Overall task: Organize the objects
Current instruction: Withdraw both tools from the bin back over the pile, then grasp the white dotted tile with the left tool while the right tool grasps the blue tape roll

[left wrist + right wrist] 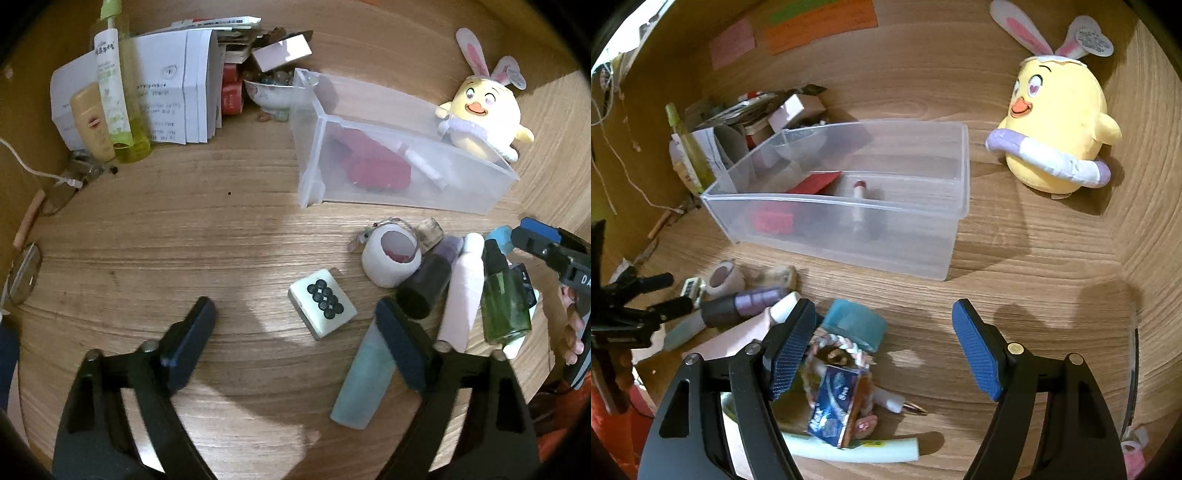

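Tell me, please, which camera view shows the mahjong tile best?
The left wrist view: the mahjong tile lies face up between the open left gripper fingers, its dots clear. The right wrist view shows it only small and edge-on at the left.

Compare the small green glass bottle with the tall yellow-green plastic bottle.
The small green glass bottle is squat with a black cap and leans among the clutter; the tall yellow-green plastic bottle is slim, white-labelled, green-topped and stands upright by papers. Both are see-through and outside the clear bin.
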A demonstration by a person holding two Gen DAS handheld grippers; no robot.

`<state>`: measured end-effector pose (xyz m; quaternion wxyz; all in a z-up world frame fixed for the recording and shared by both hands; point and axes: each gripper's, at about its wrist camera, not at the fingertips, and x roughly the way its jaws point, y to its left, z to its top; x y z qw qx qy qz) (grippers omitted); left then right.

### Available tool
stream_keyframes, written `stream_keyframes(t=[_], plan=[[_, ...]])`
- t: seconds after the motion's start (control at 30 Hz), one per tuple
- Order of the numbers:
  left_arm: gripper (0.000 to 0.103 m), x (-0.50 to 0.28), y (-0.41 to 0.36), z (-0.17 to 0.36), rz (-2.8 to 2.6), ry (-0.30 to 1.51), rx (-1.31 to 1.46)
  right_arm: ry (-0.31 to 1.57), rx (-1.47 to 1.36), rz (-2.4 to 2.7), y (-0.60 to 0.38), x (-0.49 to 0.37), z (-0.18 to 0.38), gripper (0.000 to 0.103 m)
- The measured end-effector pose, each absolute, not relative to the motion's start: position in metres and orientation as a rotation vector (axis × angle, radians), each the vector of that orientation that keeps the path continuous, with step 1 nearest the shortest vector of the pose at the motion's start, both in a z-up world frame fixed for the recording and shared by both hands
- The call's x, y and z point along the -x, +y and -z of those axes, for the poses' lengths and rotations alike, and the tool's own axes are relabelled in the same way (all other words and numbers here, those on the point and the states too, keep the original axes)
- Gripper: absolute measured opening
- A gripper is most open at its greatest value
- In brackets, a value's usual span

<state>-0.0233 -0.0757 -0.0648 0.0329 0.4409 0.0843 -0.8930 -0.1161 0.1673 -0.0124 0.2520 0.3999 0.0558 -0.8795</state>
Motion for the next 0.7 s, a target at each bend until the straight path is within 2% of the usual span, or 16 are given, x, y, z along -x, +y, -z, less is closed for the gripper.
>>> stream_keyframes(t=[0.03,0.1,0.17,0.23,0.3,0.43,0.7], plan=[[0.077,0.024,-0.075,0.066,2.748,0.260,-1.365,0.165,-1.088,2.389,0.165,0.115,0.014,0.073],[0.074,0.025,-0.073,0.065,2.753,0.245,-1.354,0.188,-1.104,2.371,0.160,0.116,0.019,0.073],[0.067,0.026,-0.069,0.066,2.763,0.228,-1.353,0.202,-1.115,2.362,0.157,0.116,0.023,0.071],[0.060,0.028,-0.064,0.066,2.769,0.186,-1.351,0.206,-1.117,2.356,0.154,0.117,0.025,0.065],[0.054,0.030,-0.060,0.066,2.769,0.149,-1.343,0.205,-1.118,2.348,0.153,0.118,0.026,0.054],[0.039,0.031,-0.059,0.066,2.777,0.137,-1.334,0.210,-1.132,2.335,0.149,0.122,0.030,0.038],[0.037,0.029,-0.064,0.063,2.775,0.181,-1.307,0.181,-1.108,2.372,0.154,0.123,0.029,0.038]])
